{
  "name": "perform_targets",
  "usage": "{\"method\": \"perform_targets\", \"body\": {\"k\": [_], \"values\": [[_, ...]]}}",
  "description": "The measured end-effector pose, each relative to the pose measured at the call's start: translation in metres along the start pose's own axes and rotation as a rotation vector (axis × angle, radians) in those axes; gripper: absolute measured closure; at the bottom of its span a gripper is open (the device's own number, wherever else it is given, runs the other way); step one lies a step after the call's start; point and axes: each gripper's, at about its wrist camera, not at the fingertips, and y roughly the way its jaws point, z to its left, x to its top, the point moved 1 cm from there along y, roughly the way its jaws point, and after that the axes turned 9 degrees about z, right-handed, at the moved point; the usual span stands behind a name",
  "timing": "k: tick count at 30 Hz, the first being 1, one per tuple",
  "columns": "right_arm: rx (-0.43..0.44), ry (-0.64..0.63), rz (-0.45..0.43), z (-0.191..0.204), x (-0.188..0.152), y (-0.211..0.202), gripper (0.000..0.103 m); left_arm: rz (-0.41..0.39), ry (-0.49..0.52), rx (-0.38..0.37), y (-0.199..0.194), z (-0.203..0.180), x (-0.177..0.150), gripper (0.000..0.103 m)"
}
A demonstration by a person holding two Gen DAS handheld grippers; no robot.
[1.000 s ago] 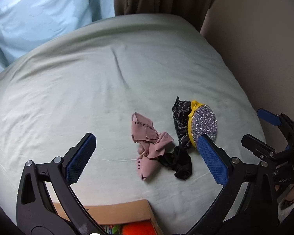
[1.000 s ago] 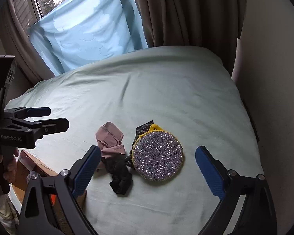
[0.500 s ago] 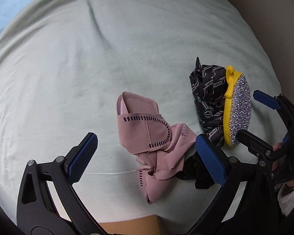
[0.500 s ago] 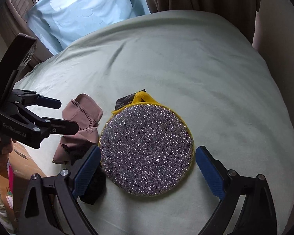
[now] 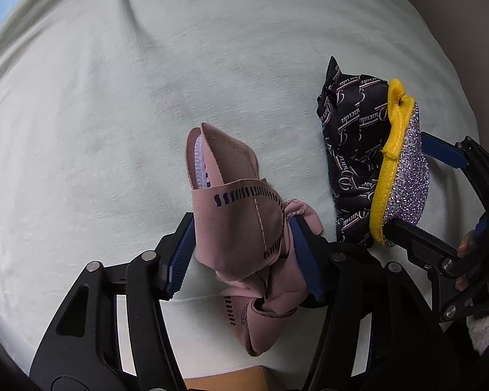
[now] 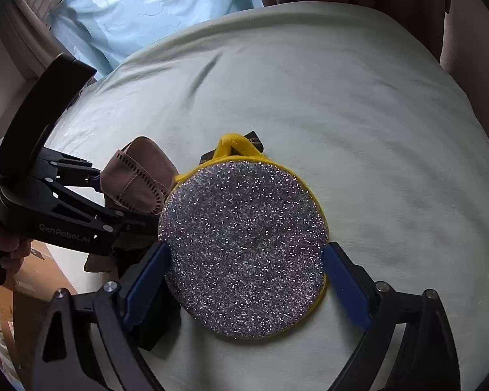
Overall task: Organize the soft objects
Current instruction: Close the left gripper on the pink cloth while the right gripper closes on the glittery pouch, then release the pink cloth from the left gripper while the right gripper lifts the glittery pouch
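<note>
left gripper (image 5: 241, 247): blue pads squeeze the pink cloth (image 5: 241, 228) on the pale green bed sheet (image 5: 114, 130) | right gripper (image 6: 244, 280): jaws spread wide, one pad on each side of the sparkly round pad (image 6: 241, 244), touching its edges | black printed cloth (image 5: 348, 150): lies under the sparkly pad
</note>
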Motion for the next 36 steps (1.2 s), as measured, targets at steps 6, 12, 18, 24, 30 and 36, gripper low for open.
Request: {"method": "perform_targets", "body": {"k": [6,12,18,24,30,36], "values": [[0.009,0.002,0.012,0.005,0.003,0.001,0.024,-0.010,0.013,-0.017,-0.003,-0.017,-0.011,0.069],[0.053,-0.013,0.026,0.014,-0.002,-0.003,0.051,-0.019,0.010,-0.031,-0.022,-0.028,-0.014,0.078],[0.043,0.052,0.002,0.014,-0.007,-0.017,0.052,-0.049,0.007,-0.029,-0.052,-0.021,-0.025,0.079],[0.031,0.075,-0.024,0.016,-0.009,-0.044,0.052,-0.087,-0.001,-0.036,-0.083,-0.016,-0.038,0.079],[0.004,0.065,-0.068,0.029,-0.006,-0.086,0.052,-0.157,-0.012,-0.042,-0.137,-0.014,-0.059,0.080],[-0.018,0.054,-0.113,0.043,-0.004,-0.130,0.052,-0.220,-0.013,-0.033,-0.184,-0.019,-0.079,0.081]]}}
